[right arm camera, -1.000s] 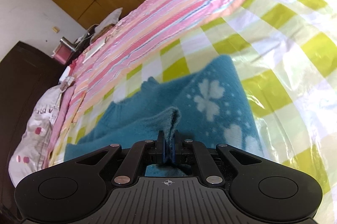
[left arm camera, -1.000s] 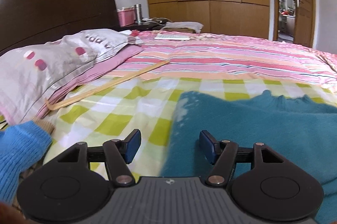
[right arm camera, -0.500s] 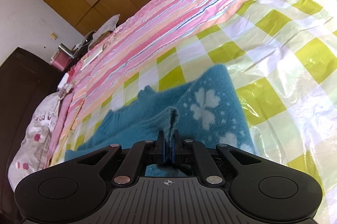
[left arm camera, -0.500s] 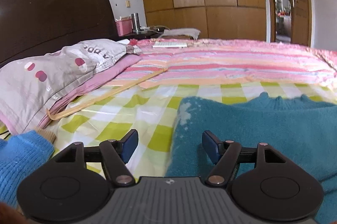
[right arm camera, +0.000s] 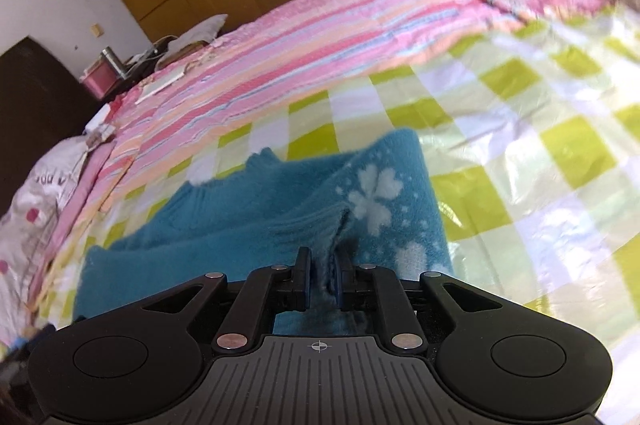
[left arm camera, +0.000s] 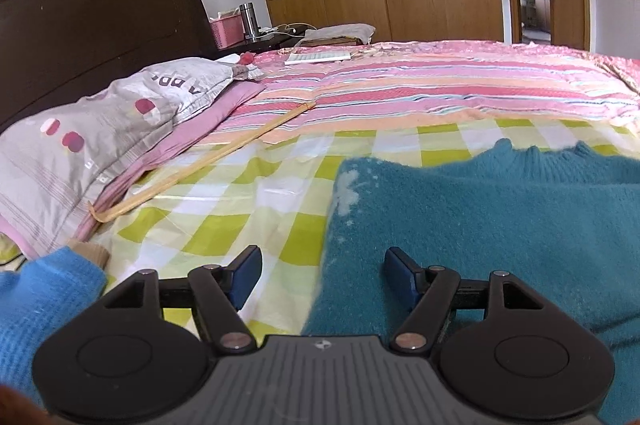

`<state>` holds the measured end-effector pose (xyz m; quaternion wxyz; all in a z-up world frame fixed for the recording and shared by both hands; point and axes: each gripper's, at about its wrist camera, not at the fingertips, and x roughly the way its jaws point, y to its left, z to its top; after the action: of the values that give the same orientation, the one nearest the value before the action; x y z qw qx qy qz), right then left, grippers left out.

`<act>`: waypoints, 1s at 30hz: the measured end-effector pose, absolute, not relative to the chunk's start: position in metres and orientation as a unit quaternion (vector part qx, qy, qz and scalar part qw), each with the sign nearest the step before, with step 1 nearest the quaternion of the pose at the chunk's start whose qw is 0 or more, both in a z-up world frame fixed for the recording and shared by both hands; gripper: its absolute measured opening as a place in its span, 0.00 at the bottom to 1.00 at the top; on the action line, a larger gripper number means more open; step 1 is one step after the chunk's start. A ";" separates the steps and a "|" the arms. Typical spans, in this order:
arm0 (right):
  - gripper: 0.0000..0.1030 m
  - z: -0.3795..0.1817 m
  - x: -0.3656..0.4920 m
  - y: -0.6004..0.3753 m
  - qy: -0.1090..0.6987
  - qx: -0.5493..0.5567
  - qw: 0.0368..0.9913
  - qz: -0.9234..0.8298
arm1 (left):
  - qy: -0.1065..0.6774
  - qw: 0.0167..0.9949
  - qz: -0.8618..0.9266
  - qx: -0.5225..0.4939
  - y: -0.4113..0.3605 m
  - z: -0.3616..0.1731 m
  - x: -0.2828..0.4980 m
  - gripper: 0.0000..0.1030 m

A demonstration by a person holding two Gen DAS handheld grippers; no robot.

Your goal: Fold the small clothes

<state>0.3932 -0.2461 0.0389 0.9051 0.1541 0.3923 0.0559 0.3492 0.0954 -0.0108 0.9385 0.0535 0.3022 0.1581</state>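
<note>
A teal knit sweater (left arm camera: 480,221) with white flower marks (right arm camera: 374,199) lies on the green-checked plastic sheet (left arm camera: 224,221) on the bed. My left gripper (left arm camera: 320,275) is open and empty, low over the sweater's left edge, with one finger (left arm camera: 246,275) over the sheet and the other over the knit. My right gripper (right arm camera: 322,281) has its fingers a little apart with a ribbed fold of the sweater (right arm camera: 320,229) still standing between them; the grip looks loosened.
A grey pillow (left arm camera: 100,129) and dark headboard (left arm camera: 80,25) lie to the left. A thin wooden stick (left arm camera: 208,161) lies across the pink striped quilt (left arm camera: 420,89). A blue garment (left arm camera: 36,301) sits near left. Wardrobe and doorway stand behind.
My right gripper's fingers have parted slightly around the fold and the view has swung and dropped toward the sweater. My left gripper stays open and has tilted up slightly.
</note>
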 end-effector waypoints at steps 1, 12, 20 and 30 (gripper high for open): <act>0.13 0.040 0.392 -0.246 0.392 0.145 0.907 0.054 | 0.305 0.937 0.160 0.059 0.094 -0.011 0.349 0.71; 0.13 0.040 0.371 -0.249 0.413 0.122 0.901 0.055 | 0.310 0.932 0.170 0.084 0.090 -0.004 0.340 0.72; 0.13 0.051 0.316 -0.254 0.421 0.111 0.896 0.085 | 0.318 0.930 0.167 0.074 0.096 0.008 0.304 0.72; 0.14 0.052 0.241 -0.256 0.438 0.120 0.884 0.110 | 0.354 0.922 0.146 0.061 0.096 0.012 0.231 0.72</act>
<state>0.2411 -0.2561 0.0521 0.8842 0.1197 0.4379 0.1097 0.2311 0.0958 0.0116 0.9218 0.0610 0.3538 0.1460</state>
